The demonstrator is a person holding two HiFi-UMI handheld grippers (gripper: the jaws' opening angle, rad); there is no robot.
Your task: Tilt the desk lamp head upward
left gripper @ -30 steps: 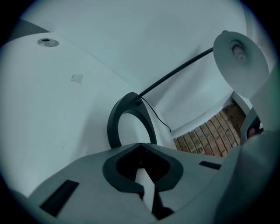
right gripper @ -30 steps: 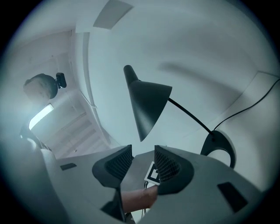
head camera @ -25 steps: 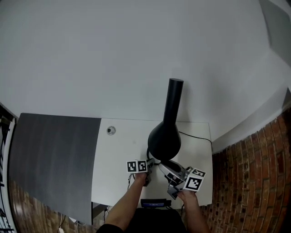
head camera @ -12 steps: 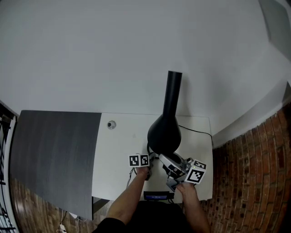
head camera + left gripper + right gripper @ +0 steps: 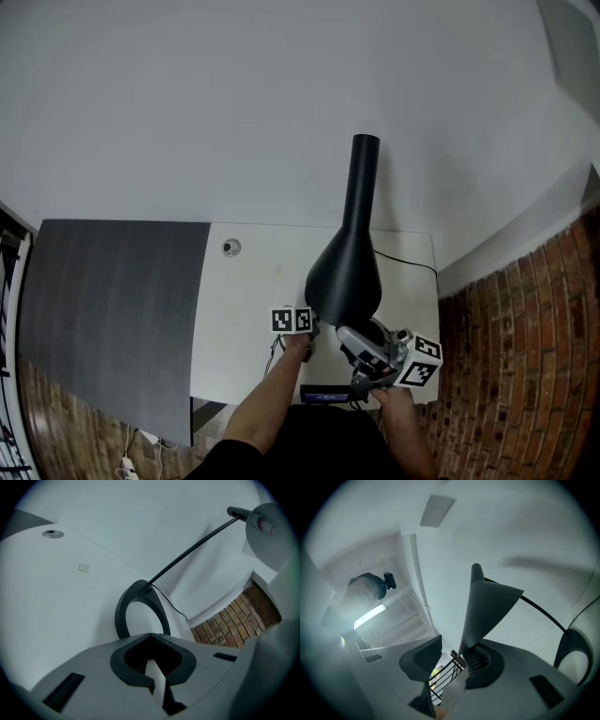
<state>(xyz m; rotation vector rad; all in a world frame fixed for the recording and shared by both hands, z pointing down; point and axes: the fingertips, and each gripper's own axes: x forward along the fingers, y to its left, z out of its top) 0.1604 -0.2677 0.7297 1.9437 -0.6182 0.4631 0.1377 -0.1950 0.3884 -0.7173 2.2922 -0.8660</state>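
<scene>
While left gripper (image 5: pixel 151 637) sits shut, empty, right gripper (image 5: pixel 451 657), jaws spread, props lamp shade (image 5: pixel 487 606) rim, best hold: likely light, stiff, slick.

Black conical lamp head (image 5: pixel 345 277) angled upward over ring base (image 5: pixel 139 591).

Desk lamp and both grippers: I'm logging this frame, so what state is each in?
Lamp head: tilted, not visibly lit.
Right gripper: open, the lamp head's rim between its jaws.
Left gripper: shut, empty, beside the lamp base.
Lamp base: flat on the desk.
</scene>
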